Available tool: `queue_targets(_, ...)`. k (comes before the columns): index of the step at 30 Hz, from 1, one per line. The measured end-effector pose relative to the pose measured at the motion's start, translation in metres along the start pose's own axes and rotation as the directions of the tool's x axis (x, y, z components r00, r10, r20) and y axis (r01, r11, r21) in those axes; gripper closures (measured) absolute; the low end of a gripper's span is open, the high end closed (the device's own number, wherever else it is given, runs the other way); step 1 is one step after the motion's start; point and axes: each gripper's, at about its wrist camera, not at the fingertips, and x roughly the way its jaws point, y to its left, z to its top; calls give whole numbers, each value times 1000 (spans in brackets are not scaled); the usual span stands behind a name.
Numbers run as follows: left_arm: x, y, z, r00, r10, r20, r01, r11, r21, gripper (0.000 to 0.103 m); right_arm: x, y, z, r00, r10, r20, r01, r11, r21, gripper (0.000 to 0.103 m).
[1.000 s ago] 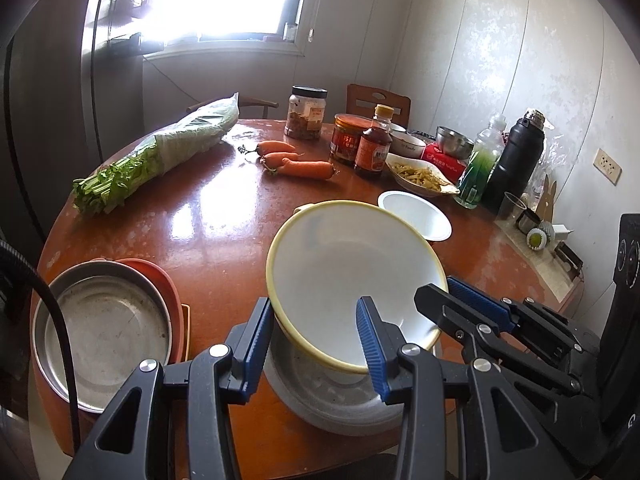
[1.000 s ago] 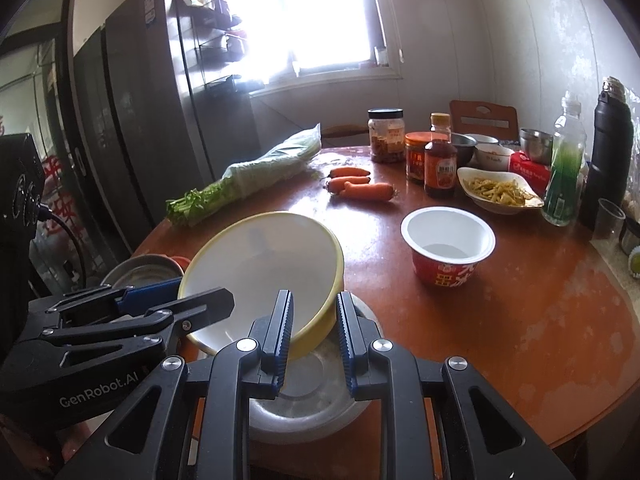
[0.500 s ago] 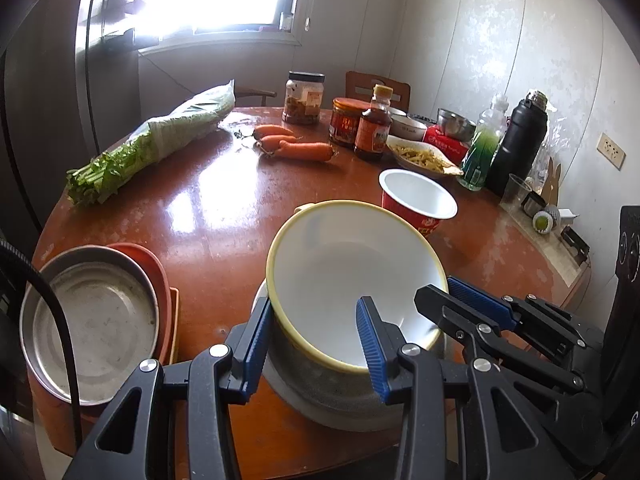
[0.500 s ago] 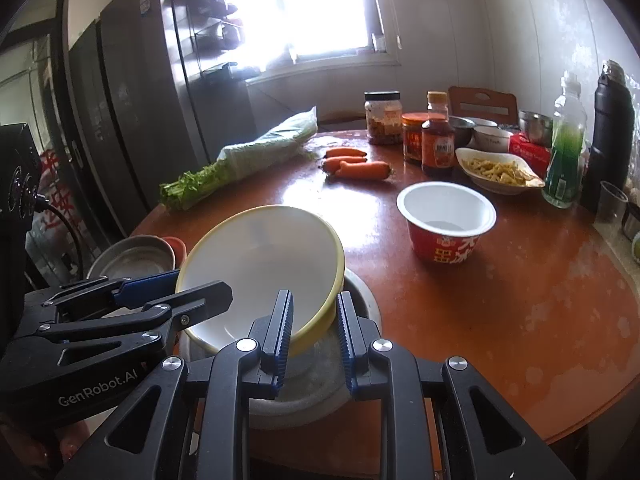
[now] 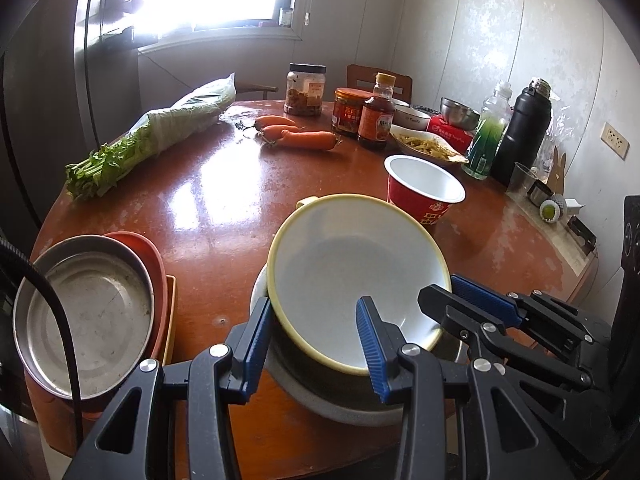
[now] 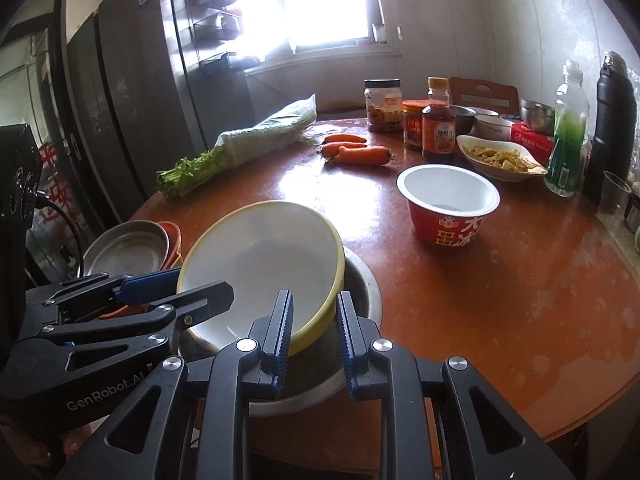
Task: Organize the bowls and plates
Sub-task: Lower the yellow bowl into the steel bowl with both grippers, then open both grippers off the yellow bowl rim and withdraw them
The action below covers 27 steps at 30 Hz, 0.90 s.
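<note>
room: bright window, pale panelled wall | surface: round glossy brown wooden table point(image 5: 224, 216) | yellow-rimmed white bowl point(image 5: 352, 276) tilted in grey metal basin point(image 6: 360, 280), basin mostly hidden | left gripper point(image 5: 316, 344), right gripper point(image 6: 314, 336) each pinching bowl rim

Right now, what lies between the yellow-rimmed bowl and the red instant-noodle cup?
Nothing: only bare table shows between the yellow-rimmed bowl and the red noodle cup. The right wrist view shows the gap most clearly.

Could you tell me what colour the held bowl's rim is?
Pale yellow rim on the white bowl, clearest in the left wrist view.
</note>
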Motion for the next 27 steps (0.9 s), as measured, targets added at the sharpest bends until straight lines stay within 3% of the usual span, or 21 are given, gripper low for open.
queue_targets(27,0,-2,-3,1000,7,-1,-7,1000,20,61,7,3,-7,999,-50,-19,49,998,-49,79)
